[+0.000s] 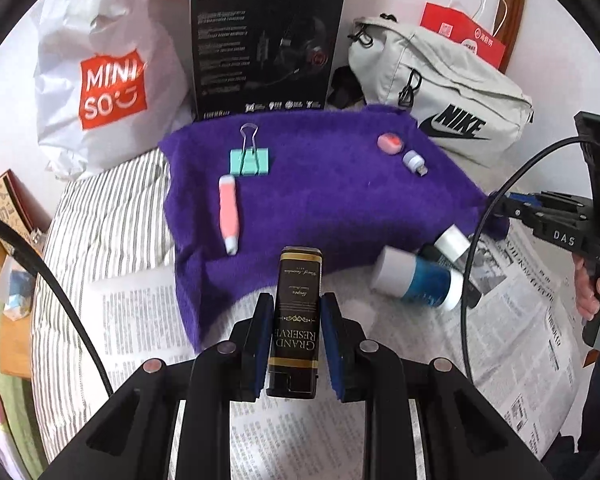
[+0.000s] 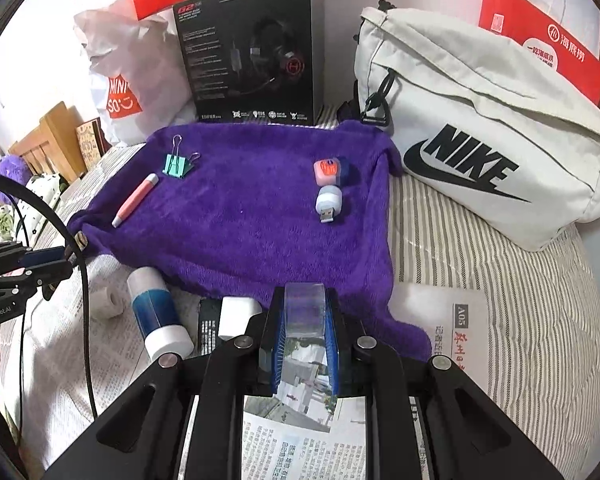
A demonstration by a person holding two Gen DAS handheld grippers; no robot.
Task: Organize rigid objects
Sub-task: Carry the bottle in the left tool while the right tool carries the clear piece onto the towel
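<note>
Tilting downward, left gripper [image 1: 296, 332] clamps black box [image 1: 298, 312]; right gripper [image 2: 303, 328] perhaps clear case [image 2: 304, 312].

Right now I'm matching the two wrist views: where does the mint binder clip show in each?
Left wrist view: binder clip on the purple towel, upper left of centre, just above the pink pen.
Right wrist view: binder clip at the towel's far left corner, above the pen.
Shared landmark: the black headset box behind the towel.
</note>
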